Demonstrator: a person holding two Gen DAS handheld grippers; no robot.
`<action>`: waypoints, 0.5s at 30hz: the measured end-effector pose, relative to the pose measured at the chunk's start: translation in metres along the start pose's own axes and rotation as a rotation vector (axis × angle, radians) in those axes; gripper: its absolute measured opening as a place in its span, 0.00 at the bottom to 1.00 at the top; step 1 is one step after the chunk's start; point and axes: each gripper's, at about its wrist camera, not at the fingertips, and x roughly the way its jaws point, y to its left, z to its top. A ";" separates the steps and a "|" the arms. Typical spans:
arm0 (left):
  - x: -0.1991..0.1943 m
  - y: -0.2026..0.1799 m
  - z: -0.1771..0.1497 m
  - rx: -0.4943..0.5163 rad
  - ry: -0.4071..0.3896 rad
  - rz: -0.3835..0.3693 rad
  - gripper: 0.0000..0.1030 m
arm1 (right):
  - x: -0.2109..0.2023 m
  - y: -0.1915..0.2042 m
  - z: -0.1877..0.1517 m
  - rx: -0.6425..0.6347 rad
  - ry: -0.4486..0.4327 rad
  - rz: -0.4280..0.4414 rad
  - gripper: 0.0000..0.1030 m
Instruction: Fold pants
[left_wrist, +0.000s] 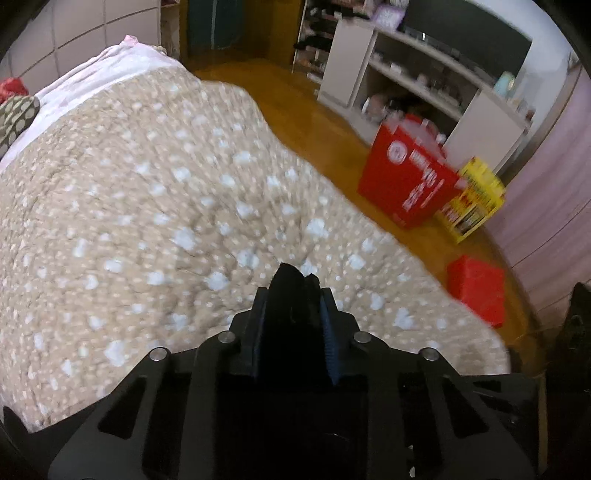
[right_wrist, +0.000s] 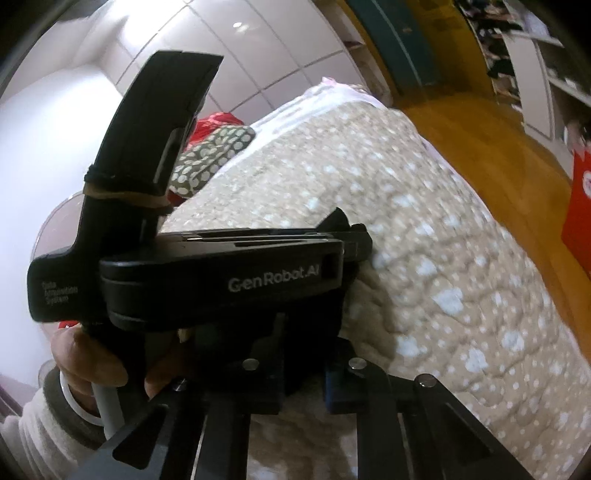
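In the left wrist view my left gripper (left_wrist: 295, 295) is shut on a fold of black cloth, the pants (left_wrist: 290, 295), held above the beige dotted bed cover (left_wrist: 147, 203). In the right wrist view the left gripper's black body (right_wrist: 221, 273), marked GenRobot.AI and held by a hand, fills the middle and hides my right gripper's fingertips. Only the bases of the right fingers (right_wrist: 340, 387) show, with a gap between them over the cover (right_wrist: 424, 240). Whether they grip anything is hidden.
A red bag (left_wrist: 406, 177), a yellow box (left_wrist: 472, 203) and a small red box (left_wrist: 476, 295) stand on the wooden floor right of the bed. White shelves (left_wrist: 424, 85) line the far wall. A dotted pillow (right_wrist: 210, 155) lies at the bed's head.
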 end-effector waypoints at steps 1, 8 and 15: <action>-0.013 0.004 0.001 -0.006 -0.026 -0.004 0.22 | -0.003 0.008 0.004 -0.024 -0.010 0.007 0.13; -0.118 0.062 -0.023 -0.093 -0.186 0.086 0.21 | -0.009 0.094 0.028 -0.209 -0.059 0.123 0.13; -0.163 0.146 -0.108 -0.297 -0.158 0.301 0.21 | 0.053 0.184 0.000 -0.342 0.069 0.289 0.13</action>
